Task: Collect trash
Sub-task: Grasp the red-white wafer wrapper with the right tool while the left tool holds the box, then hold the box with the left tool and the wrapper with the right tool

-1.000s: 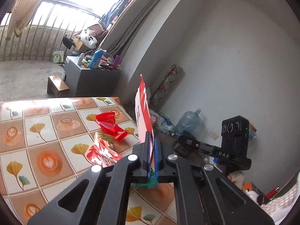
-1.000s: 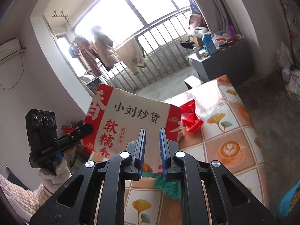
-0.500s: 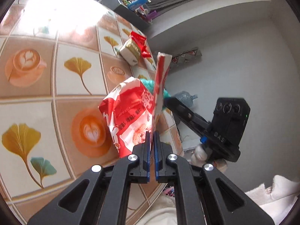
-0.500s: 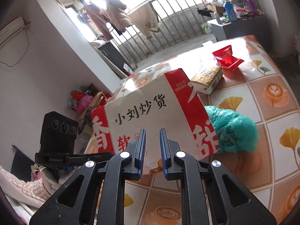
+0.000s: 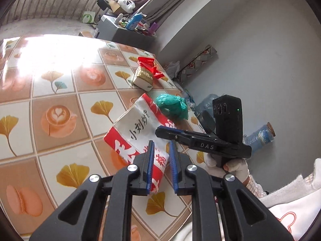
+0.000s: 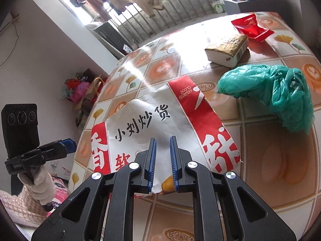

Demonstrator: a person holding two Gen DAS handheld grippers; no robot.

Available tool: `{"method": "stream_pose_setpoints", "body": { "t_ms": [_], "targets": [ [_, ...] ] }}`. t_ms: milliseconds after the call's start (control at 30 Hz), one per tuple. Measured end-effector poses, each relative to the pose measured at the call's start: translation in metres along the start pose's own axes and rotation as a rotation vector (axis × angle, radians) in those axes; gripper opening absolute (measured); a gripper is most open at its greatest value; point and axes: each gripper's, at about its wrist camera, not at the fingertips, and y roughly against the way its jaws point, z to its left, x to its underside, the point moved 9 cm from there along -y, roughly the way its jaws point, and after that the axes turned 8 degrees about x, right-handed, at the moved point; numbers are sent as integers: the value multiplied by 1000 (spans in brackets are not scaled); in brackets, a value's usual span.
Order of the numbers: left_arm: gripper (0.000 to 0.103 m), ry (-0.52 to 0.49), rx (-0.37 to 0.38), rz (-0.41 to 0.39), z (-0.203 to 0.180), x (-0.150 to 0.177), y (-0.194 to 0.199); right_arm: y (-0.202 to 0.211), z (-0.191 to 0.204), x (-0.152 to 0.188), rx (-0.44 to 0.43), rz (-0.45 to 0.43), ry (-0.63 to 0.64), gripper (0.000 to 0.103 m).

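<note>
Lying flat on the tiled table (image 6: 270, 180), the red-and-white paper bag (image 6: 160, 124) sits beside a green plastic bag (image 6: 270, 94). Left gripper (image 5: 161, 166) and right gripper (image 6: 162, 160) hover over it, jaws parted, gripping nothing.

The left claw (image 5: 161, 154) points forward with its blue-padded jaws parted, a clear gap between them. The right claw (image 6: 162, 152) is likewise parted by a similar gap. Each claw shows in the other's view, gripped by a white-gloved hand (image 6: 41, 186) at its handle.
</note>
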Motion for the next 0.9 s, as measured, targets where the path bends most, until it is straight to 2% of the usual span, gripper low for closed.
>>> {"method": "stream_pose_setpoints", "body": {
  "t_ms": [67, 167, 233, 300, 400, 533, 633, 700, 767, 900],
  "targets": [
    [14, -34, -35, 4, 3, -8, -14, 6, 1, 3, -12, -7, -13, 14],
    [14, -24, -158, 68, 27, -7, -41, 24, -8, 1, -58, -23, -73, 15],
    [14, -12, -182, 79, 40, -5, -49, 39, -16, 5, -115, -21, -143, 19],
    [13, -6, -188, 65, 48, -9, -51, 50, -27, 14, -138, -4, -216, 31],
    [13, 35, -195, 55, 61, -11, -47, 54, -39, 28, -186, 37, -324, 43],
    [13, 85, -188, 49, 74, -12, -45, 39, -31, 29, -318, 70, -441, 48],
    [13, 77, -191, 47, 72, -11, -42, 33, -19, 17, -397, 73, -477, 50],
    [13, 68, -193, 45, 71, -10, -42, 32, -14, 10, -447, 64, -506, 62],
    [13, 68, -190, 42, 71, -9, -45, 29, -11, 6, -452, 70, -519, 63],
    [13, 81, -164, 34, 70, -6, -47, 16, -11, 10, -388, 96, -526, 63]
  ]
}}
